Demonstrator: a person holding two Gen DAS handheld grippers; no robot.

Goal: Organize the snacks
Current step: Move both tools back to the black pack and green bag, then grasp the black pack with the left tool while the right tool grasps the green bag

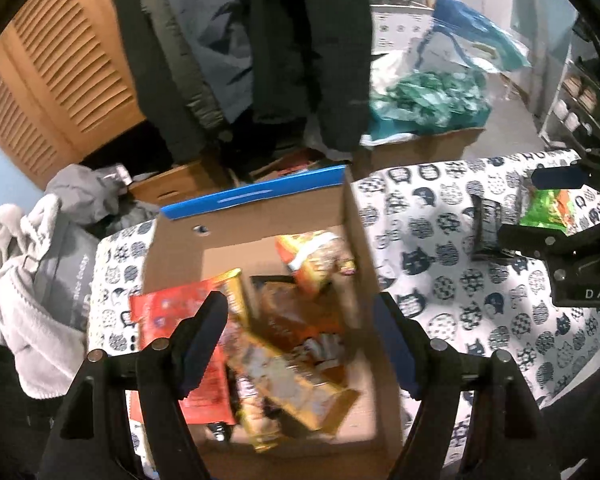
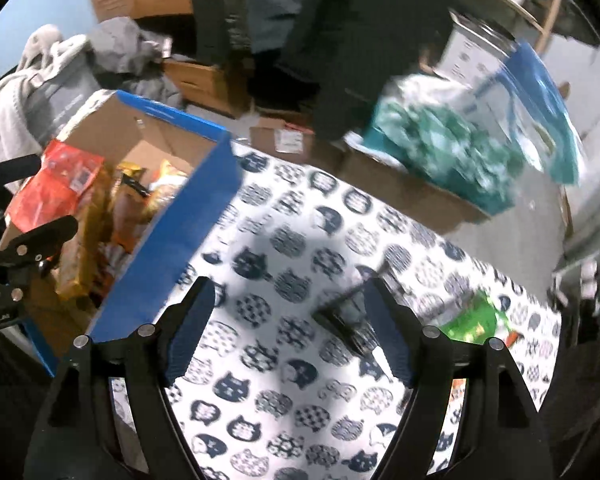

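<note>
Both grippers open and empty — snacks piled in the box, two more left out on the cloth.

The left gripper (image 1: 300,344) hangs over the cardboard box (image 1: 364,240), its jaws spread wide with nothing between the pads; under it lie a red packet (image 1: 160,312), a gold packet (image 1: 296,384), a brown packet (image 1: 280,320) and an orange bag (image 1: 316,260), all inside the box. The box stands on a cat-print cloth (image 2: 284,240), its blue outer wall (image 2: 180,240) facing the right wrist view. The right gripper (image 2: 288,332) points down at bare cloth just beside that wall, jaws likewise apart and holding nothing. A dark packet (image 2: 344,320) lies on the cloth close by its right finger, and a green packet (image 2: 476,320) lies further right — both outside the box.
</note>
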